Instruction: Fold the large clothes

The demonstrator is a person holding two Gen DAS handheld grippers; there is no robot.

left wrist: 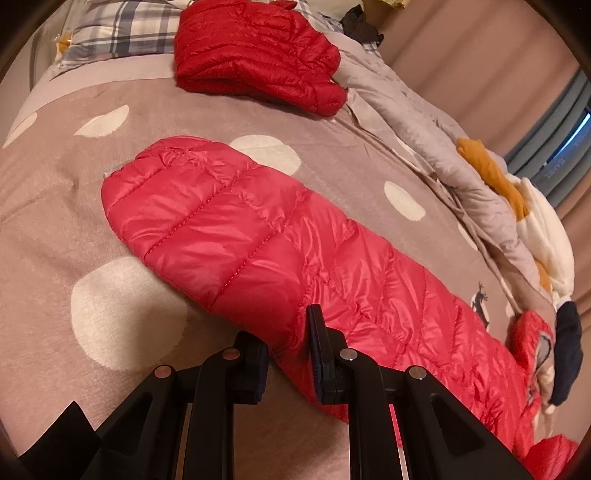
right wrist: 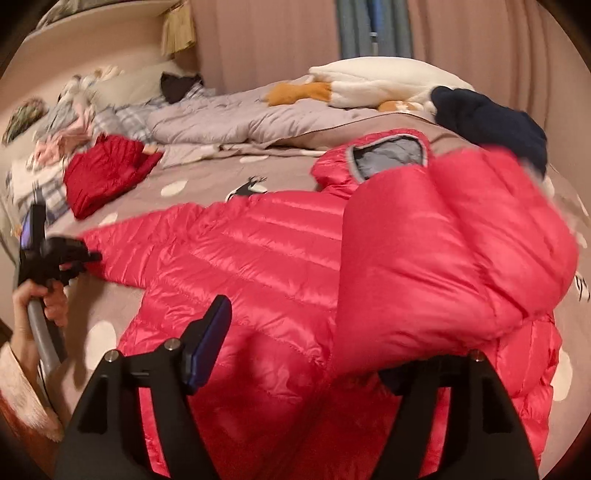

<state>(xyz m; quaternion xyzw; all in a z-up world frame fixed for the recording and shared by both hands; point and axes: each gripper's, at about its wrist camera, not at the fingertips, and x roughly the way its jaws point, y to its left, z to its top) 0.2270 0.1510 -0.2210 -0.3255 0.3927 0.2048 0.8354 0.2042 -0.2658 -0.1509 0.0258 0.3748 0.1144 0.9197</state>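
Observation:
A bright pink-red puffer jacket (right wrist: 258, 258) lies spread on the bed, hood (right wrist: 388, 155) toward the far side. Its left sleeve (left wrist: 229, 221) stretches out flat in the left wrist view. My left gripper (left wrist: 290, 350) has its jaws closed on the sleeve's lower edge. It also shows in the right wrist view (right wrist: 55, 258), held by a hand at the sleeve's cuff end. My right gripper (right wrist: 306, 350) is wide open; the other sleeve (right wrist: 454, 251) is draped over its right finger, which is hidden under the fabric.
A folded darker red puffer jacket (left wrist: 255, 55) lies near the plaid pillows (left wrist: 122, 33). A grey duvet (right wrist: 229, 118), a white and orange plush toy (right wrist: 354, 86) and a navy garment (right wrist: 491, 122) lie along the far side. The bedspread (left wrist: 55, 229) is taupe with cream dots.

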